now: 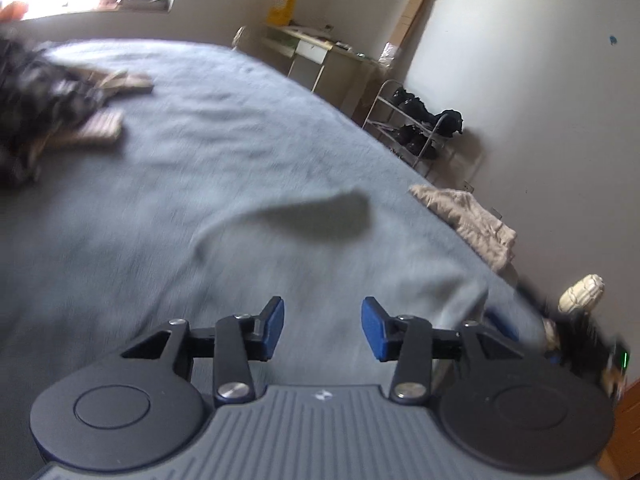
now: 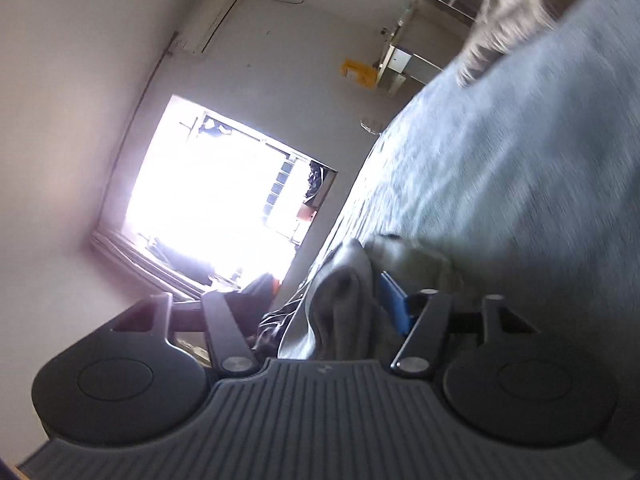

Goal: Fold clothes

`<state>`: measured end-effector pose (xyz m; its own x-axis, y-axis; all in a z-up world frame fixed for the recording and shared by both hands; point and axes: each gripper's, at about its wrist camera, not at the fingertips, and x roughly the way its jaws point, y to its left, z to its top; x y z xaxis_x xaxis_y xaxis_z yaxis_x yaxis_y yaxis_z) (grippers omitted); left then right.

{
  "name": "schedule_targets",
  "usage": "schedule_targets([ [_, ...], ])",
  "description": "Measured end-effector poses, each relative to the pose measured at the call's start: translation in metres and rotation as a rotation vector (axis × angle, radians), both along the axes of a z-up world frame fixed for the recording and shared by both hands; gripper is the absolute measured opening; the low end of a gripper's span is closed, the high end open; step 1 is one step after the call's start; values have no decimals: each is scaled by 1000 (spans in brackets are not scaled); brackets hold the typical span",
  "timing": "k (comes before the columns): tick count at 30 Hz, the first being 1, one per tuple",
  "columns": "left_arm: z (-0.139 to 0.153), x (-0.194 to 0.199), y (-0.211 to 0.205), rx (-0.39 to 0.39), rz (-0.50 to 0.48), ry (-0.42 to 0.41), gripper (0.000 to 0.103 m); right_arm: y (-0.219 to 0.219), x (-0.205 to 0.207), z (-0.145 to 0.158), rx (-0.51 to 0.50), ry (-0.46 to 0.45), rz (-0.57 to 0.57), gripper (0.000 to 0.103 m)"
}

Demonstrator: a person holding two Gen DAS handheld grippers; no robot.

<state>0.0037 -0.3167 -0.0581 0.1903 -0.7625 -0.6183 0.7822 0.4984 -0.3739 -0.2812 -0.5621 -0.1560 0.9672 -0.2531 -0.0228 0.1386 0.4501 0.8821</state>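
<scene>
While the grey garment (image 1: 280,216) is lying spread across the bed (image 1: 120,260), the dark patterned clothes (image 1: 36,92) are sitting in a blurred heap well to its left, near the bed's far edge; the left gripper (image 1: 322,328) is hovering just short of the garment's near side, its blue pads (image 1: 274,328) standing apart with nothing between them; the cloth is lying straight ahead of those fingers, a raised fold casting a shadow beyond them; its long axis is hard to tell through the blur; a beige garment (image 1: 468,220) is resting to the garment's right at the bed's edge; the right gripper (image 2: 360,300) is pinching a bunched grey edge (image 2: 344,292) of the garment against its blue pad (image 2: 394,306), so the right hand is the nearer, already touching; any coming fold is, I judge, turning on that held edge.
</scene>
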Motion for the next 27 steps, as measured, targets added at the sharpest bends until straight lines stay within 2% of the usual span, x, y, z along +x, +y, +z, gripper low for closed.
schedule_targets([
  [1,-10,-1,7,-1,11,23,44,0,1,6,-23,24,19,74],
  [2,-18,-2,12,-6,20,43,44,-3,8,11,-43,56,36,76],
  [5,-39,-6,18,-33,35,84,44,-16,44,20,-66,213,93,76],
  [6,-44,-7,18,-42,43,89,44,-15,50,22,-84,252,98,68],
  [7,-49,-7,16,-49,47,97,44,-13,55,28,-116,291,111,42],
  [8,-53,-7,15,-60,53,109,44,-11,57,35,-139,326,127,29],
  [10,-60,-4,12,-85,64,137,44,-4,54,48,-167,358,143,16],
  [14,-64,2,4,-101,57,157,44,0,51,72,-287,379,123,15],
  [16,-65,5,1,-109,54,167,44,-10,53,76,-313,389,100,15],
  [22,-68,8,-4,-127,46,180,46,-50,63,10,-322,475,56,15],
  [26,-68,4,0,-135,42,171,46,-55,55,15,-310,446,79,18],
  [27,-68,3,1,-135,40,171,46,-55,53,20,-313,447,80,24],
])
